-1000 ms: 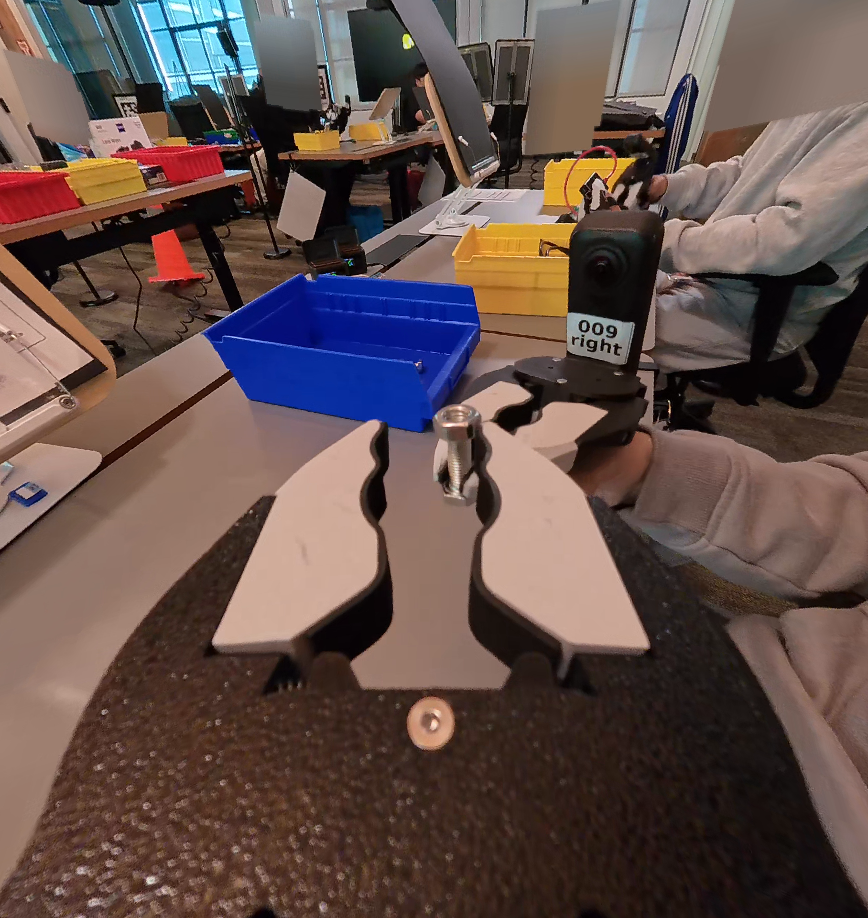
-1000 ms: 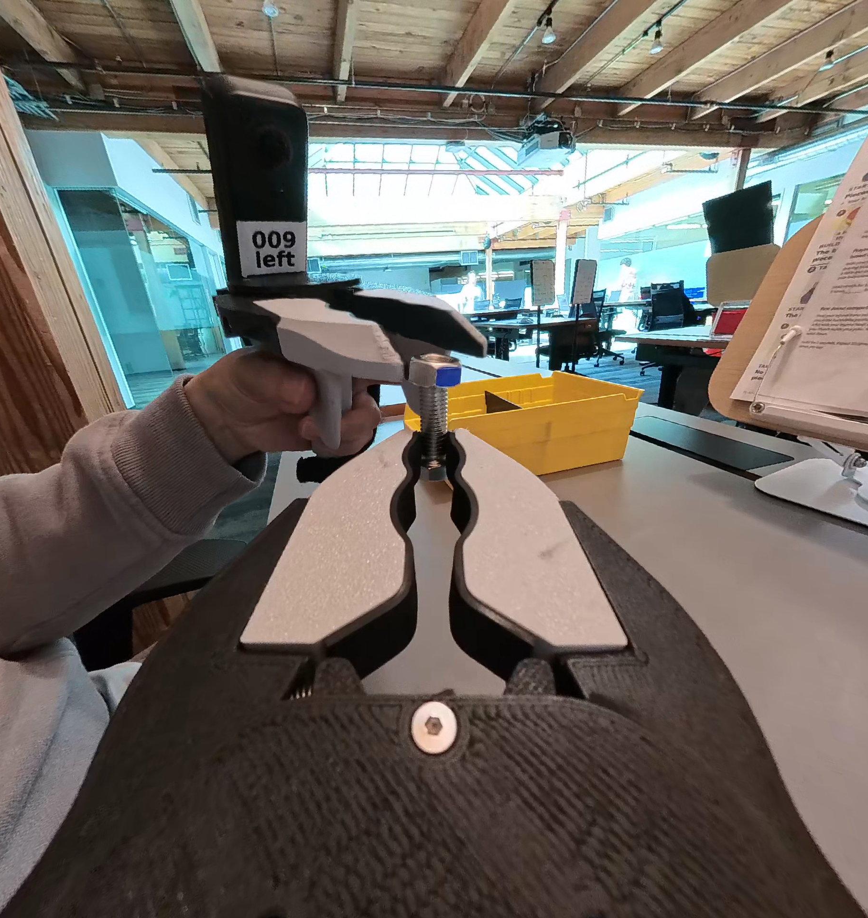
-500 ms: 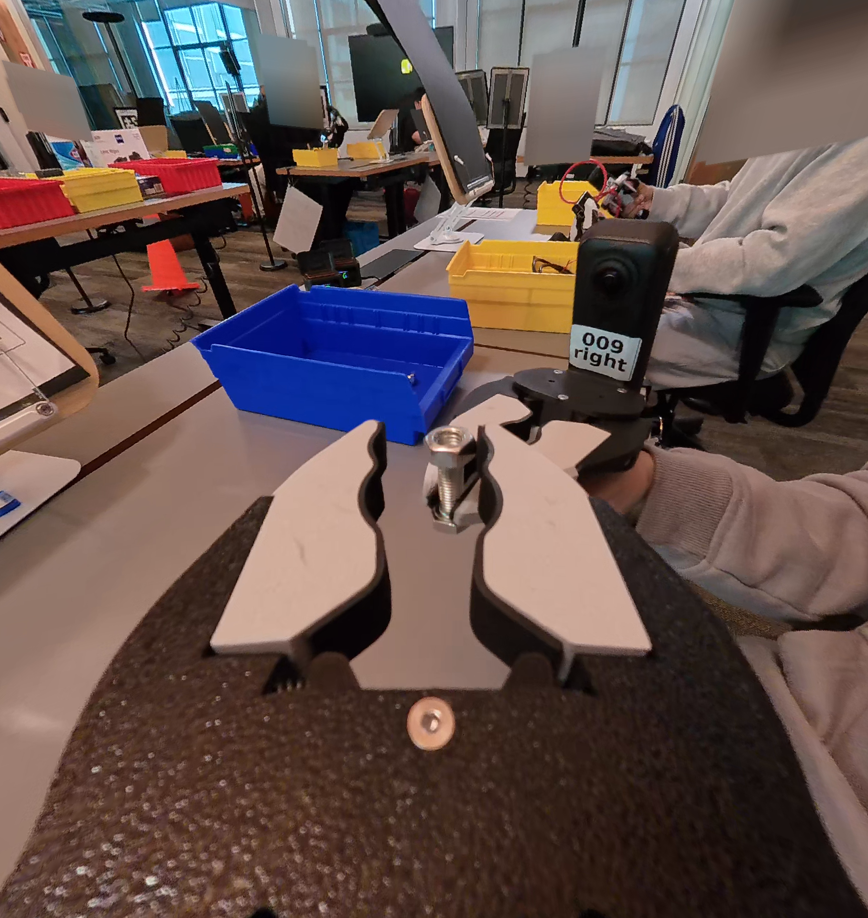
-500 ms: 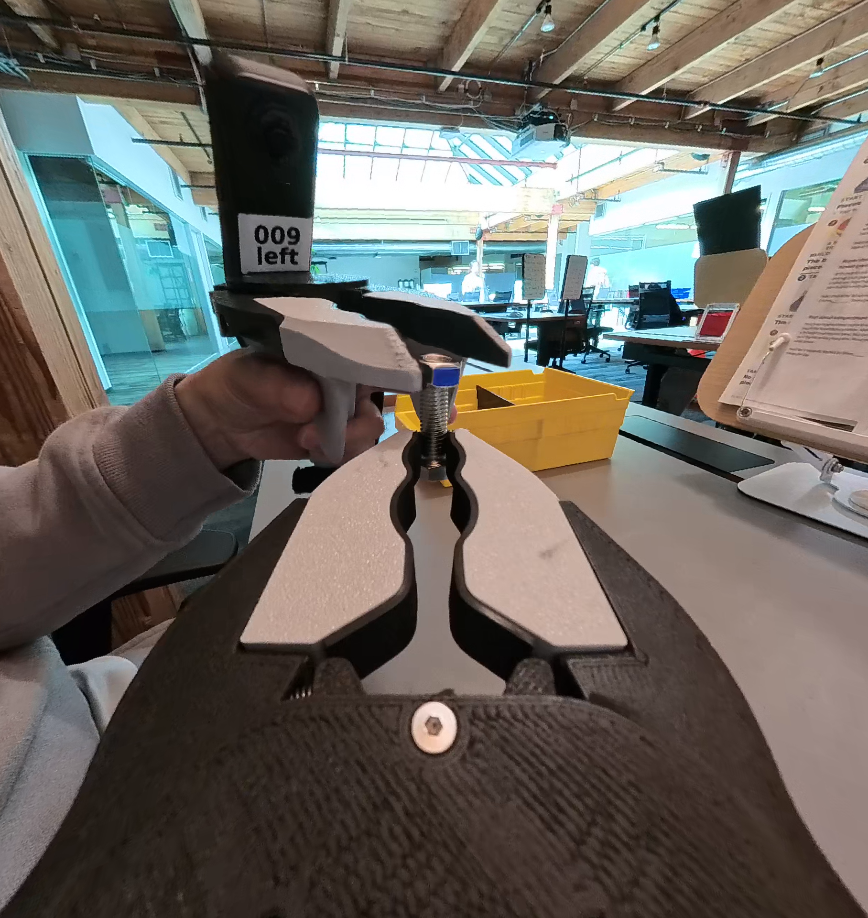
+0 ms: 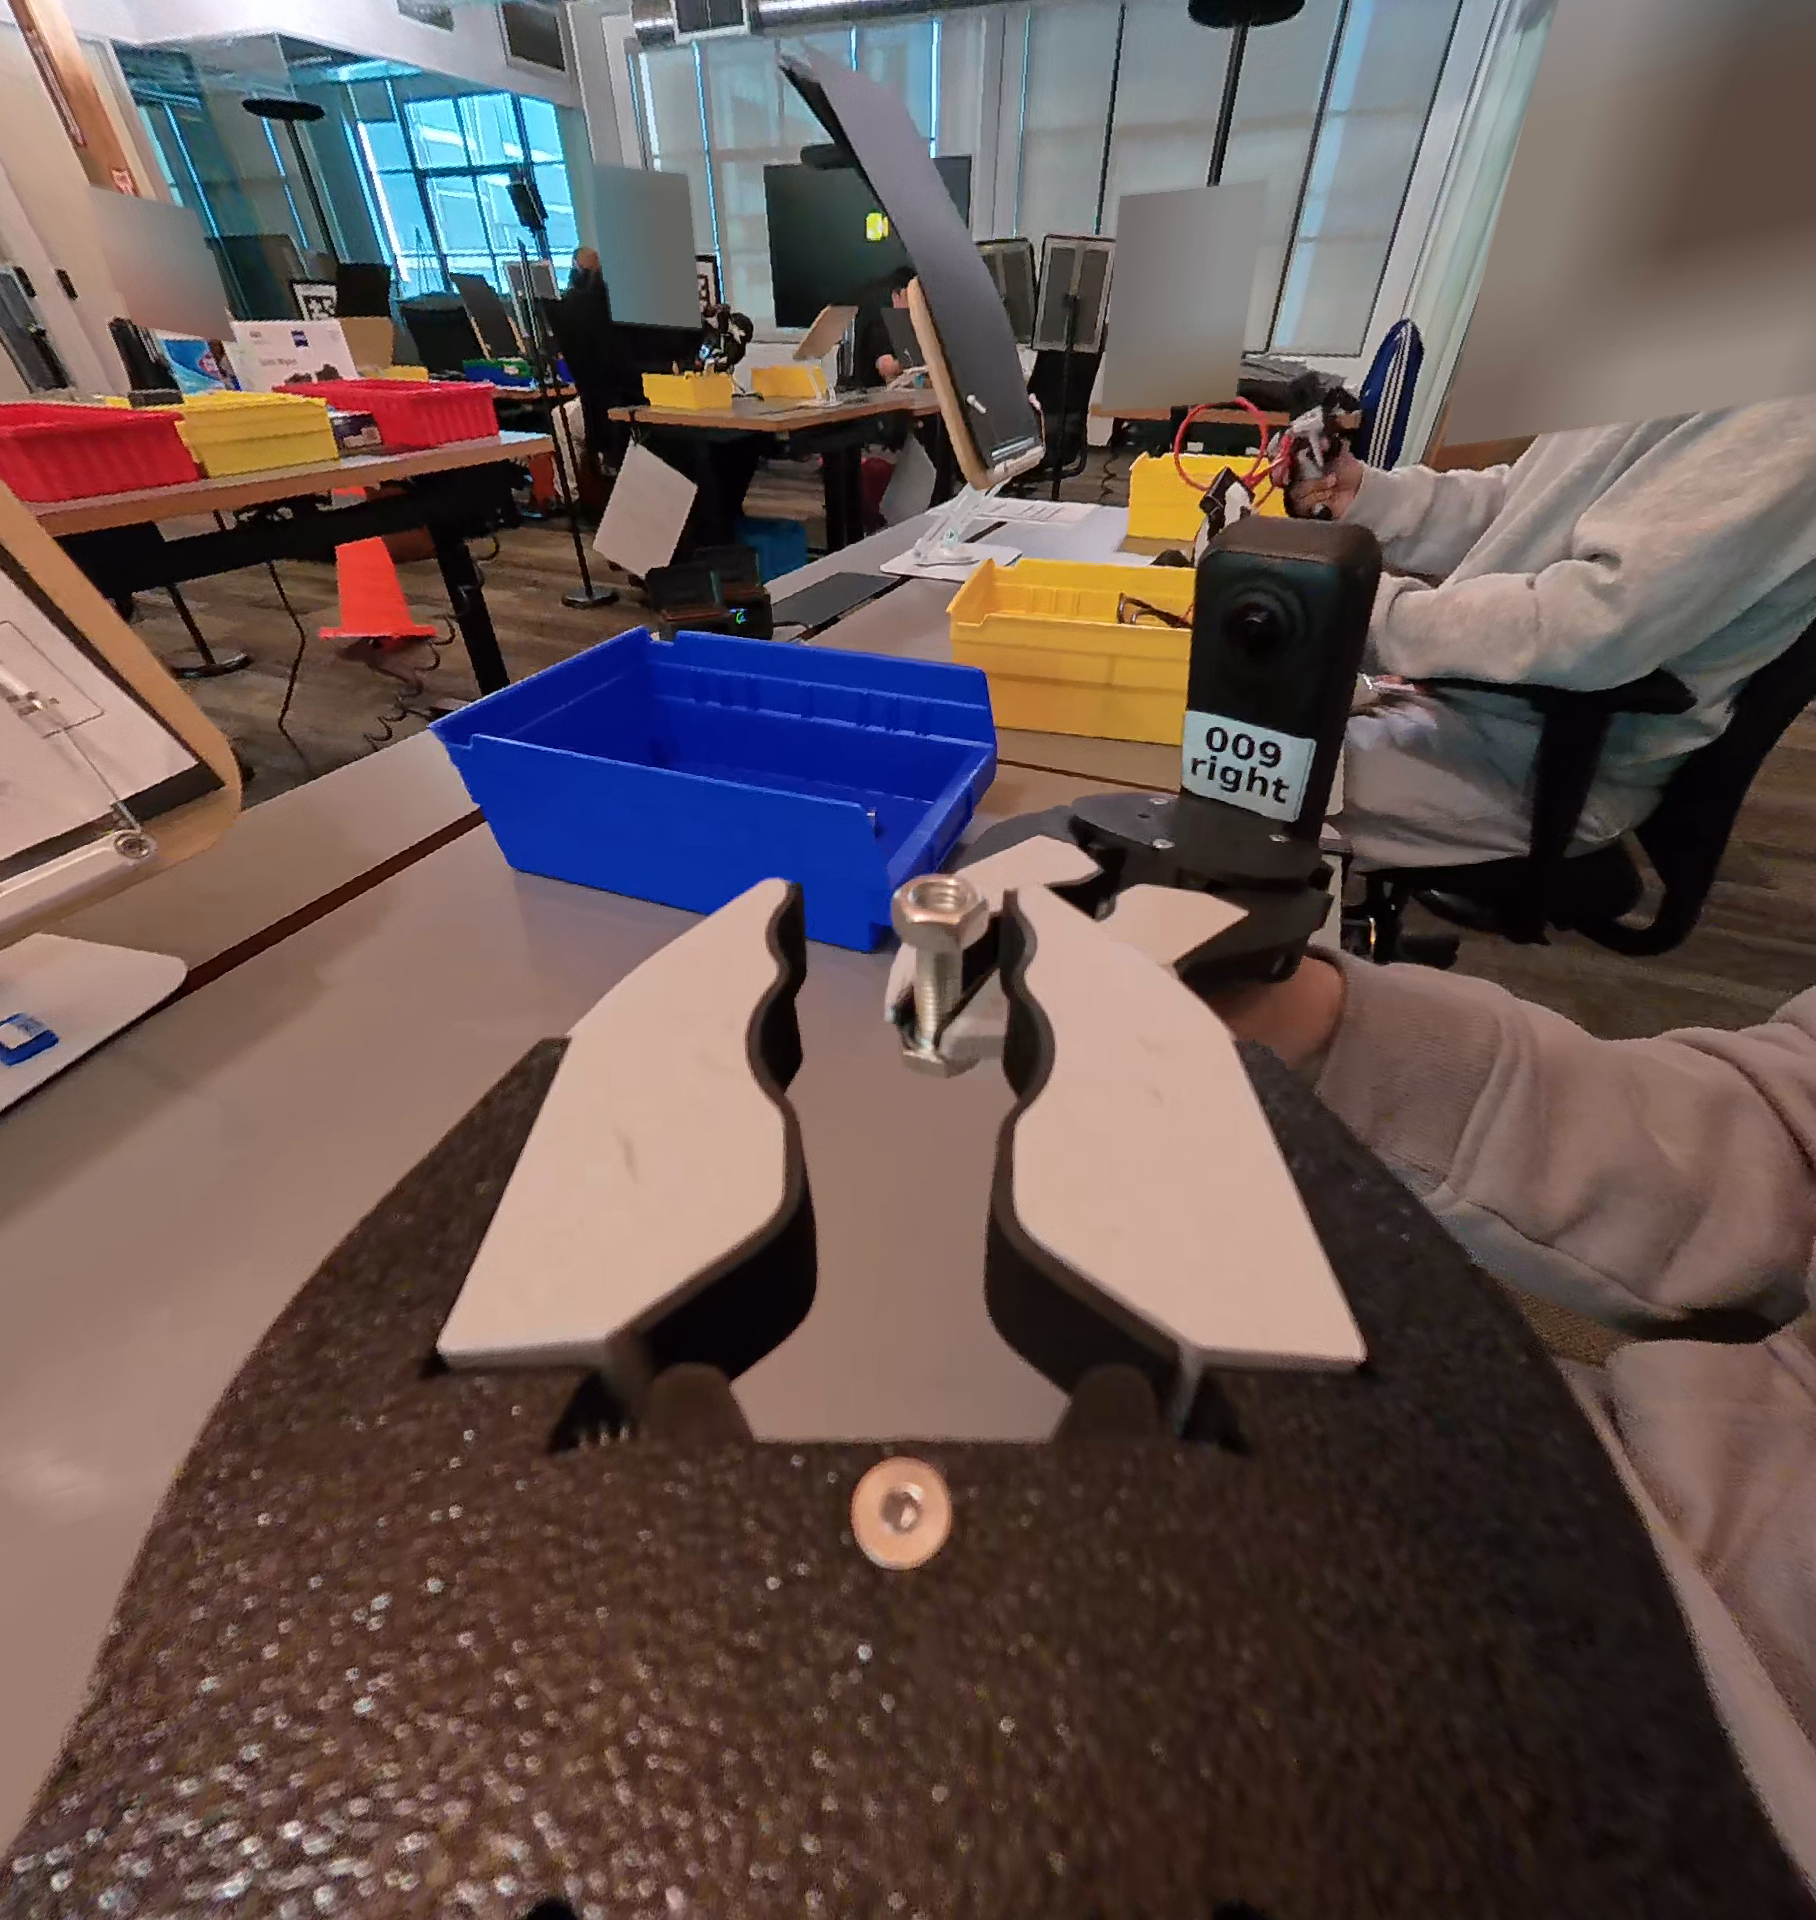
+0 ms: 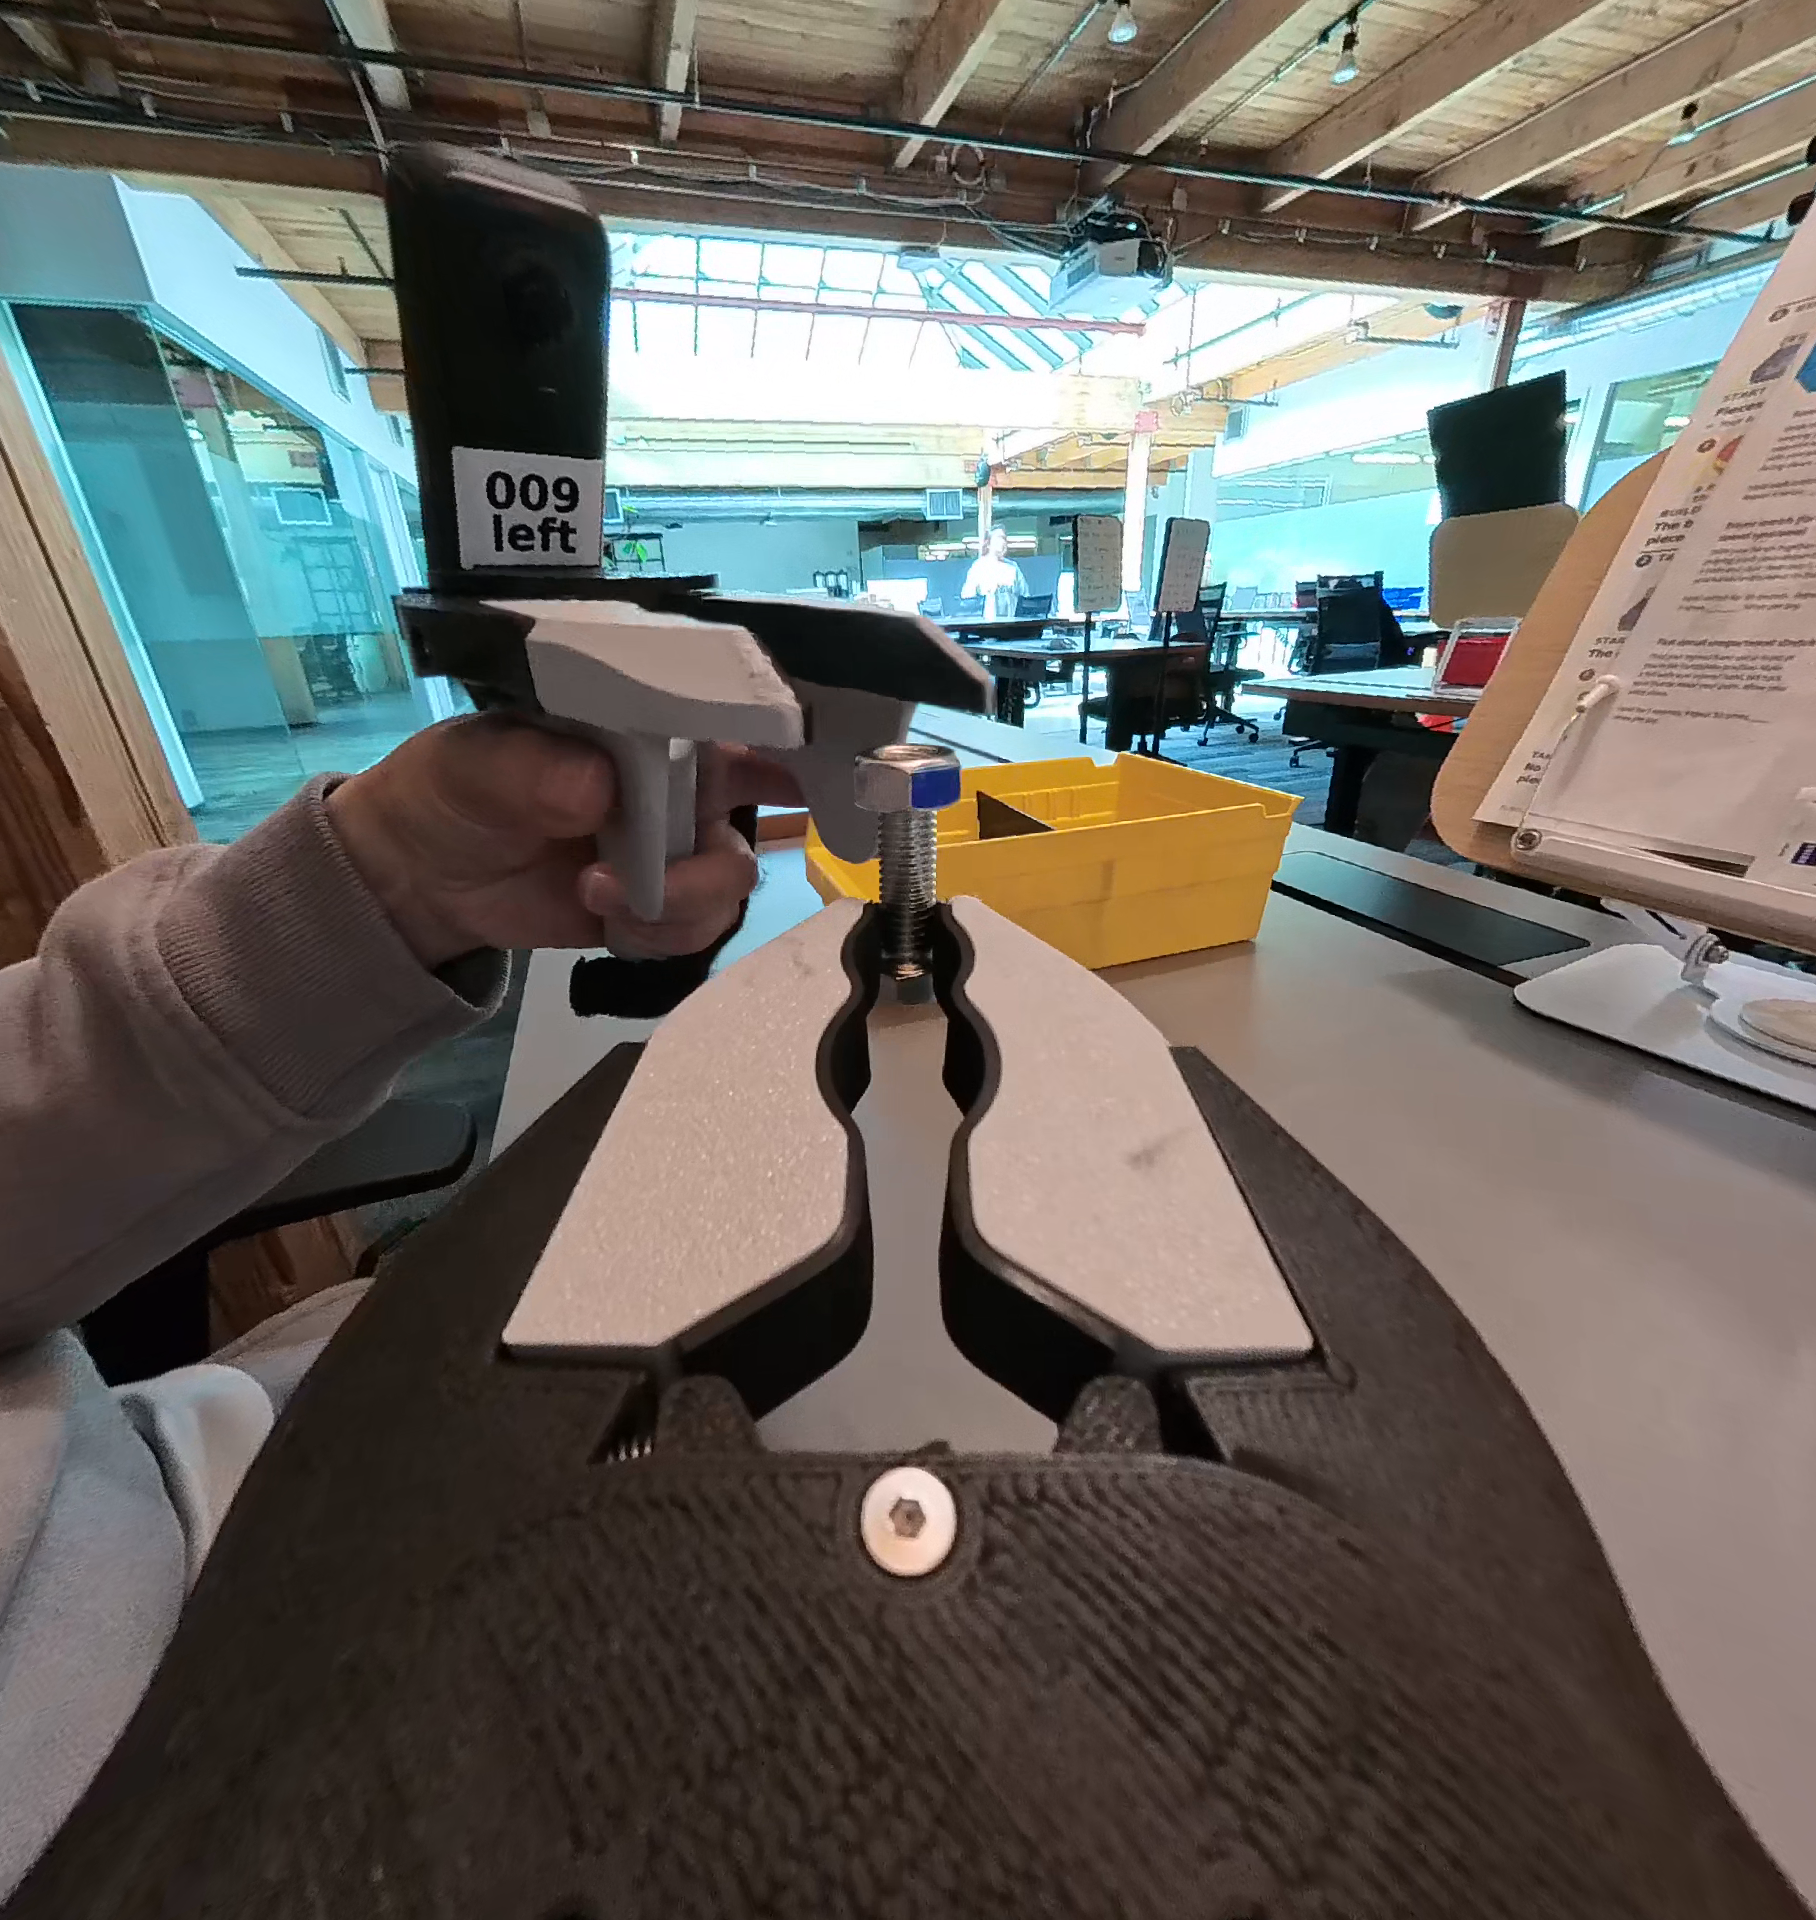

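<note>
My right gripper [image 6: 906,935] is shut on the lower shank of a silver bolt [image 6: 906,883] and holds it upright above the grey table [image 6: 1455,1143]. A silver hex nut [image 6: 904,779] with a blue mark sits at the bolt's top. My left gripper [image 5: 899,914] is open, and the nut [image 5: 938,909] stands between its fingertips. The nut is close to the right finger [image 5: 1049,966], with a clear gap to the left one. In the left wrist view the right gripper [image 5: 945,1029] comes in from the right and clamps the bolt [image 5: 930,997].
A blue bin [image 5: 717,769] stands just beyond the grippers, with a yellow bin [image 5: 1070,644] behind it. The right wrist view shows another yellow bin [image 6: 1091,862] and a document stand [image 6: 1662,675]. A seated person [image 5: 1610,571] is at the far right. Less than 4 cm separates the two grippers' tips.
My left gripper's jaws have opened a little around the nut and it has shifted slightly. My right gripper still holds the bolt upright in the same grasp.
</note>
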### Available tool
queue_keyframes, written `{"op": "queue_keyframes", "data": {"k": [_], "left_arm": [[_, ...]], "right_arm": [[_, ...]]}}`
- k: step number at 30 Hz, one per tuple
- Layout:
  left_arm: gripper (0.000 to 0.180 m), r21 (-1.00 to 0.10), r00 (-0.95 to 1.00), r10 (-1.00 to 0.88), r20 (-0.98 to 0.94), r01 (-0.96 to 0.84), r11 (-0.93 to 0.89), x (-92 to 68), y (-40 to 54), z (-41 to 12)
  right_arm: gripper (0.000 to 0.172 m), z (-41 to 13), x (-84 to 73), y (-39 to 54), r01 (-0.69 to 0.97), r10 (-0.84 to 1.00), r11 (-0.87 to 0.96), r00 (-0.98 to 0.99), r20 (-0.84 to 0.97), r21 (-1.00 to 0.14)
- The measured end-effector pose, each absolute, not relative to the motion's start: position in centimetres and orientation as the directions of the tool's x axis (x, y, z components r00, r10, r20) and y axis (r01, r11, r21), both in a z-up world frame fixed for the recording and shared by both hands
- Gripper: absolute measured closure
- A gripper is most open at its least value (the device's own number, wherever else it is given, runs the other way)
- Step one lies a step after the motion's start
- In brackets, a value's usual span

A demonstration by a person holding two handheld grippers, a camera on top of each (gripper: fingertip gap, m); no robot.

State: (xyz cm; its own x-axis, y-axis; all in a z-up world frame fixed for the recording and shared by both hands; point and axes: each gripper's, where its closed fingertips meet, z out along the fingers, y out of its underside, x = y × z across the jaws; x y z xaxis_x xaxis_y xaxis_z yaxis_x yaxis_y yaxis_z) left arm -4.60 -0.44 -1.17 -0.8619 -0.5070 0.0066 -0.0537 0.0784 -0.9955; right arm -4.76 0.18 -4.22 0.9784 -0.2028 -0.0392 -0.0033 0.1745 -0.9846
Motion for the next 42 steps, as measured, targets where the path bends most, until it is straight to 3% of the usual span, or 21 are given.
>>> {"op": "queue_keyframes", "data": {"k": [12,23,27,33,40,42], "left_arm": [[0.145,-0.994,-0.796,-0.603,0.042,-0.093,0.054,-3.2,1.6,-2.4],[0.135,-0.996,-0.812,-0.579,0.072,-0.084,-0.005,-3.1,-0.4,-2.1],[0.140,-0.994,-0.698,-0.715,0.046,-0.102,0.035,-1.5,3.1,-3.3],[0.124,-0.997,-0.775,-0.627,0.082,-0.071,-0.043,-2.8,0.7,-1.7],[0.124,-0.991,-0.758,-0.638,0.133,-0.112,-0.074,-2.1,0.6,-2.7],[0.134,-0.993,-0.682,-0.724,0.103,-0.110,-0.038,-1.0,2.6,-3.5]], "right_arm": [[0.163,-4.2,-4.3,-0.1,-0.018,-0.218,0.182,0.974,-0.059,-0.983],[0.163,-4.2,-4.6,0.3,-0.018,-0.221,0.169,0.974,-0.056,-0.985],[0.163,-4.5,-3.9,-0.1,-0.045,-0.241,0.173,0.967,-0.087,-0.984],[0.163,-4.7,-3.7,0.1,-0.046,-0.257,0.161,0.963,-0.086,-0.986],[0.163,-4.5,-3.9,0.1,-0.053,-0.256,0.168,0.962,-0.096,-0.984],[0.163,-4.5,-3.7,-0.1,-0.062,-0.250,0.182,0.962,-0.107,-0.981]]}}
